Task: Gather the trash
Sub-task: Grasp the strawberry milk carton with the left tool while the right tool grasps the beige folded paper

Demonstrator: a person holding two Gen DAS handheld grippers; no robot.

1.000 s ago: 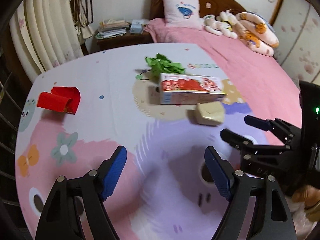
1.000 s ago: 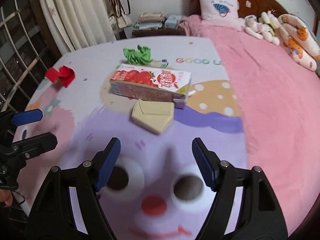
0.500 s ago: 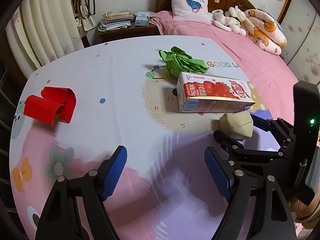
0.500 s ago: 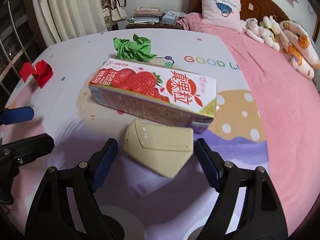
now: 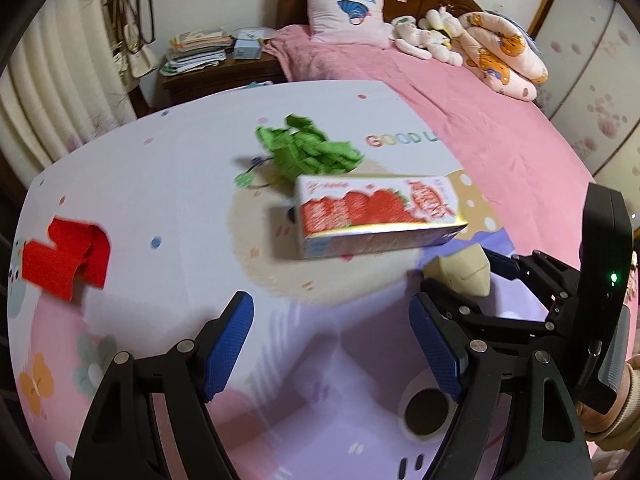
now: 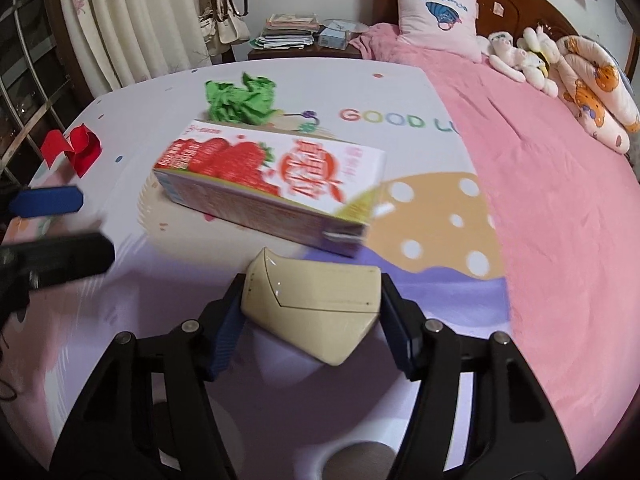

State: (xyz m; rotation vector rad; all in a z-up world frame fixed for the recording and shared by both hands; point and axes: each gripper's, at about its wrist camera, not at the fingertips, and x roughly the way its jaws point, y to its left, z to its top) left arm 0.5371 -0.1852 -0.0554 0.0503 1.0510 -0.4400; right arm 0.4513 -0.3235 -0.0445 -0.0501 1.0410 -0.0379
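Observation:
Trash lies on a patterned bedsheet [image 5: 180, 160]: red crumpled paper [image 5: 64, 264] [image 6: 74, 148], green crumpled paper [image 5: 308, 152] [image 6: 240, 98], a strawberry milk carton [image 5: 376, 216] [image 6: 272, 184] on its side, and a cream folded packet [image 6: 316, 304] [image 5: 460, 272] just in front of the carton. My right gripper [image 6: 312, 284] straddles the cream packet, its jaws closing, and both pads touch the packet's sides. My left gripper [image 5: 330, 308] hangs open over bare sheet, short of the carton, with nothing between its fingers. Each gripper shows in the other's view.
A pink blanket [image 5: 480, 120] covers the right half of the bed, with a pillow [image 5: 344, 12] and plush toys [image 5: 432, 36] at the headboard. A nightstand with stacked books [image 5: 200, 52] and curtains [image 6: 140, 20] stand behind. Window bars [image 6: 24, 92] are at the left.
My right gripper dropped forward over the cream packet and its jaws narrowed onto it. My left gripper drifted closer to the carton, still equally wide.

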